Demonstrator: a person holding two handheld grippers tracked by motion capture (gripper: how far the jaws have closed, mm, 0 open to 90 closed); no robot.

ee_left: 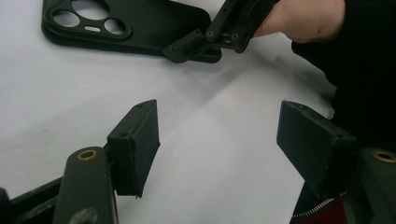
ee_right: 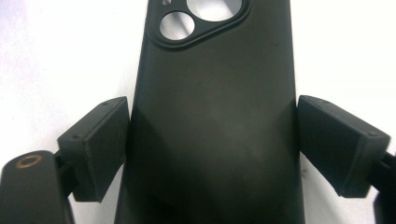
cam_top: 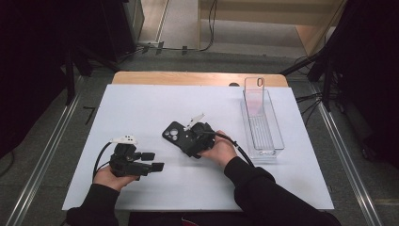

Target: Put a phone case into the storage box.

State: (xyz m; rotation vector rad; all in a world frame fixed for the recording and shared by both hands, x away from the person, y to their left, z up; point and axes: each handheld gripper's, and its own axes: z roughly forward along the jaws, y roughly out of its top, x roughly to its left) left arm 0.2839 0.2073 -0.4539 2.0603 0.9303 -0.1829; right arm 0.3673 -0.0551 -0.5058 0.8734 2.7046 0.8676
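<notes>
Phone case [cam_top: 173, 133] lies flat mid-table, your right gripper [cam_top: 190, 140] straddling its lower end; your left gripper [cam_top: 151, 161] rests nearby, spread and empty. From the left gripper view, the case looks thin, light, probably flexible. Right gripper view: pads flank the long edges, barely touching — pinch there gently.
</notes>
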